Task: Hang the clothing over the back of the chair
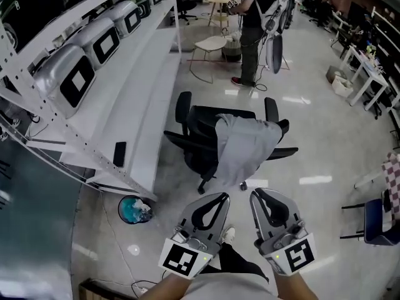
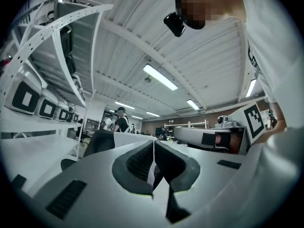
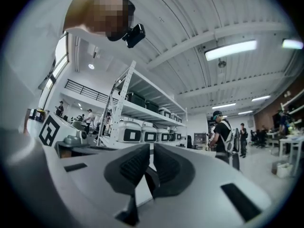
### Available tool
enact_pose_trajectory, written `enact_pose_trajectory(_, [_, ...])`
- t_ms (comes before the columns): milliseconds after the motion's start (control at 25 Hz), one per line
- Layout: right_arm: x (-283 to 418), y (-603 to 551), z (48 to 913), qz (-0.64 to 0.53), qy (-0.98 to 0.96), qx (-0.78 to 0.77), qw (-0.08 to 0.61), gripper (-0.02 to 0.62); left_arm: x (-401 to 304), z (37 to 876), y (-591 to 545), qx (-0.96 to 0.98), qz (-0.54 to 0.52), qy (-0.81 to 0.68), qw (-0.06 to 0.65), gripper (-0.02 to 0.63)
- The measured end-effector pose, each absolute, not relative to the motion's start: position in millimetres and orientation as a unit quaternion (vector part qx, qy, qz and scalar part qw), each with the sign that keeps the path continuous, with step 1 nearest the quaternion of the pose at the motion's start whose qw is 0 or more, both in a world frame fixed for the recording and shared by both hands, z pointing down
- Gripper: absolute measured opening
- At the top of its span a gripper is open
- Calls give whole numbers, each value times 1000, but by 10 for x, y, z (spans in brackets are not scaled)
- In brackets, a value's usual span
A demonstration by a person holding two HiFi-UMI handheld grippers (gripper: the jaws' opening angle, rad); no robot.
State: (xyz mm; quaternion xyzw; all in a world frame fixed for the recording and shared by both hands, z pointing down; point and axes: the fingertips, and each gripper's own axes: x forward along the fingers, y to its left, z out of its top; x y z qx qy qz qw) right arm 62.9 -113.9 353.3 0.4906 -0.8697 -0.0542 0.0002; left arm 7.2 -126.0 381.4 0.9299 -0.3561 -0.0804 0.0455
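Note:
A black office chair [image 1: 200, 127] stands on the pale floor in the middle of the head view. Grey clothing [image 1: 245, 144] is draped over its back and hangs down the near side. Both grippers are held side by side close to my body, short of the chair and touching neither it nor the clothing. My left gripper [image 1: 223, 196] is shut, its pads [image 2: 142, 158] pressed together with nothing between them. My right gripper [image 1: 255, 194] is also shut and empty, with only a thin slit showing between its pads [image 3: 166, 163]. In the left gripper view the chair [image 2: 99, 141] and clothing [image 2: 130, 137] show just beyond the jaws.
A long white shelving rack [image 1: 134, 92] with several grey cases [image 1: 74, 75] runs along the left. A teal bin [image 1: 135, 209] sits at its foot. A person [image 1: 255, 24] stands beyond the chair near a light chair [image 1: 210, 45]. Desks [image 1: 369, 74] and a blue chair [image 1: 378, 220] are on the right.

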Motion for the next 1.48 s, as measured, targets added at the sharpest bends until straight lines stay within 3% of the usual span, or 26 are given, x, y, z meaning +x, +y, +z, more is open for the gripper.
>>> enact_pose_trajectory(240, [549, -838, 3682, -67, -855, 514, 27, 34, 58, 3790, -1100, 928, -74, -364, 24, 15])
enact_pose_trajectory(640, [694, -837, 3525, -121, -836, 535, -26, 17, 269, 3546, -1010, 906, -58, -415, -52, 15])
enact_pose_trajectory(1480, [588, -908, 3641, -62, -840, 538, -27, 17, 240, 3699, -1004, 919, -47, -390, -35, 15])
